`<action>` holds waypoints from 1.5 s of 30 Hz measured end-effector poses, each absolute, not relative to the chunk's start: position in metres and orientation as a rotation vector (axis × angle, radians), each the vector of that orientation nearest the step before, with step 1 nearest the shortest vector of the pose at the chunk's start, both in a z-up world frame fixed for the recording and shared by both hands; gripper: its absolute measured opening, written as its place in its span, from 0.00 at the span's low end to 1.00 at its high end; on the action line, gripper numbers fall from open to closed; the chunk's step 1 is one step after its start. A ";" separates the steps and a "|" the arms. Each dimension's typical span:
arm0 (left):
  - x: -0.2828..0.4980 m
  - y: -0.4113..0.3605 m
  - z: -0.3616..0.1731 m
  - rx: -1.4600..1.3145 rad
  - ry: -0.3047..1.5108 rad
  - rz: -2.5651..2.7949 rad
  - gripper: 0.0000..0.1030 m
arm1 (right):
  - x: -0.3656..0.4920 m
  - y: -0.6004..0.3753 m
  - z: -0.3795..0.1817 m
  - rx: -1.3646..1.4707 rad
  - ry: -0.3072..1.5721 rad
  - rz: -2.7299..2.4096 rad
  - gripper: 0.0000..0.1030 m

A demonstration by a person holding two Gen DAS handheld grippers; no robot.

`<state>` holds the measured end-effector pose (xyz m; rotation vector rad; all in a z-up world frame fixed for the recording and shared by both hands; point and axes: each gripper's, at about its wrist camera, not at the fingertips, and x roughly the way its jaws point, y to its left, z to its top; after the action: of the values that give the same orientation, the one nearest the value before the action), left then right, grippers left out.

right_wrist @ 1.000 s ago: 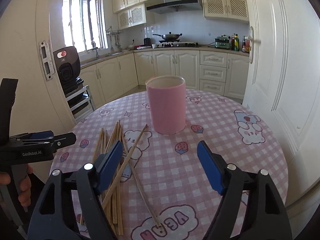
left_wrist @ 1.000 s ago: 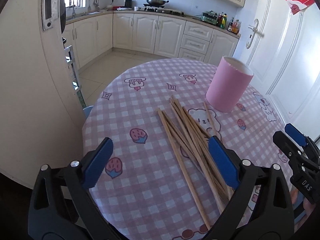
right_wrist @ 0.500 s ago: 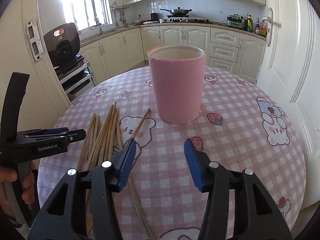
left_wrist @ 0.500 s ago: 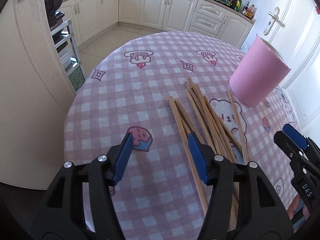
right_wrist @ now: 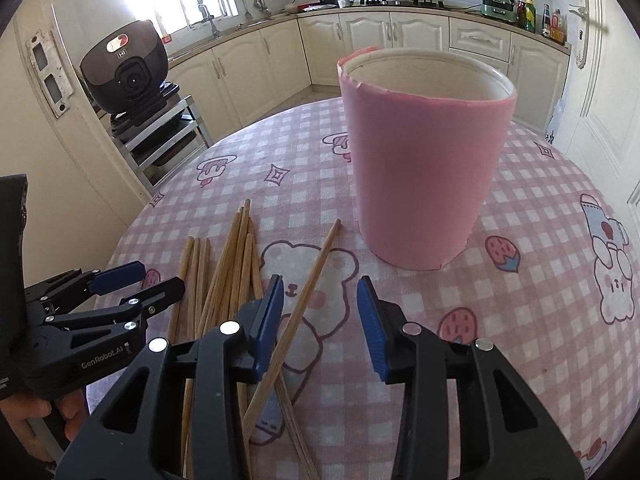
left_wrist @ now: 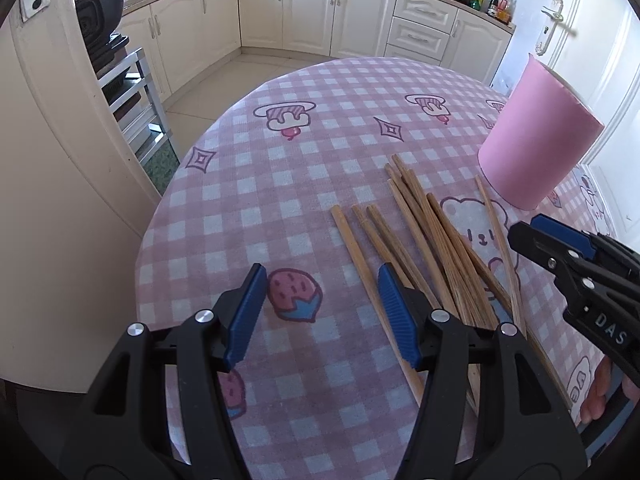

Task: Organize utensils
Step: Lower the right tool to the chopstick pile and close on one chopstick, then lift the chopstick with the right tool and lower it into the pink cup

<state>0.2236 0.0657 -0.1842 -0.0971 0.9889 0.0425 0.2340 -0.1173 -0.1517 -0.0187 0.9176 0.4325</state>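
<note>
Several wooden chopsticks [left_wrist: 424, 240] [right_wrist: 236, 264] lie in a loose fan on the pink checked tablecloth [left_wrist: 304, 168]. A pink cylindrical holder [left_wrist: 536, 148] [right_wrist: 424, 168] stands upright just beyond them, empty as far as its inside shows. My left gripper [left_wrist: 320, 316] [right_wrist: 160, 278] is open over a strawberry print at the pile's left edge, nothing between its pads; the leftmost stick runs under its right finger. My right gripper [right_wrist: 320, 320] [left_wrist: 528, 230] hovers low at the pile's right side, jaws closing. A single slanted chopstick [right_wrist: 312, 280] lies between them close to the left pad, not pinched.
The round table's left edge [left_wrist: 160, 216] drops to the kitchen floor. A black appliance [right_wrist: 124, 68] sits on a metal rack beside a cream pillar. White cabinets and a door line the room. A hand [right_wrist: 24, 420] grips the left tool.
Both grippers have dropped lower and moved in toward the chopsticks. Both pairs of jaws have narrowed. The pink holder now looms much larger in the right wrist view.
</note>
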 end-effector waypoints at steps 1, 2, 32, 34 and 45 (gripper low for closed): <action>0.224 0.064 -0.185 -0.090 0.989 0.040 0.55 | 0.236 -0.115 -0.152 -0.028 0.921 0.428 0.30; 0.225 0.063 -0.185 -0.080 0.991 0.041 0.55 | 0.237 -0.114 -0.153 -0.041 0.925 0.419 0.29; 0.193 0.092 -0.138 -0.309 0.841 -0.067 0.06 | 0.232 -0.114 -0.105 0.062 0.914 0.564 0.04; 0.185 0.093 -0.125 -0.319 0.808 -0.085 0.06 | 0.224 -0.116 -0.091 0.063 0.884 0.575 0.04; 0.149 0.078 -0.055 -0.323 0.630 -0.176 0.06 | 0.181 -0.125 -0.033 0.036 0.722 0.583 0.04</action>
<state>0.1487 0.0785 -0.0546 -0.3235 0.6303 -0.1756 0.1805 -0.1250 -0.0327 0.0361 0.7218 0.5834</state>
